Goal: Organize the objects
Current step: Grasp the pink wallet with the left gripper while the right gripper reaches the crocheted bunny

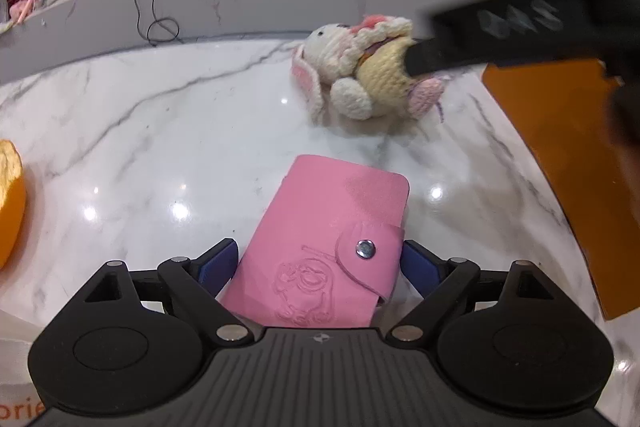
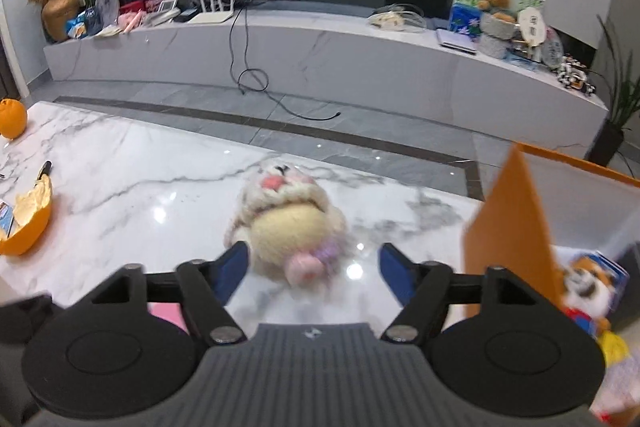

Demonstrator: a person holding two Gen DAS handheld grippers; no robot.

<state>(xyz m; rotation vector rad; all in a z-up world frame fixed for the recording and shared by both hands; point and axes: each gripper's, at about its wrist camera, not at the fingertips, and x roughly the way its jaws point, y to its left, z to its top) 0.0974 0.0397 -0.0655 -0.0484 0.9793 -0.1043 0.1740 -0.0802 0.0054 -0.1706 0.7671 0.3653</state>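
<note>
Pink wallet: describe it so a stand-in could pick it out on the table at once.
On the white marble table, look nearest the left gripper: the pink wallet lies flat between its open fingers. Unlike the knitted bunny beyond it, it is a flat rectangle with a snap-button flap and an embossed cartoon figure.

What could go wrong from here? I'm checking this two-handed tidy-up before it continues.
1. The open left gripper straddles the pink snap-button wallet low near one end, so a close might pinch it off-centre and let it tip.
2. The open right gripper nears the soft crocheted white rabbit toy, which may squash or roll.
3. The orange box wall stands close beside that gripper and could be bumped.
</note>
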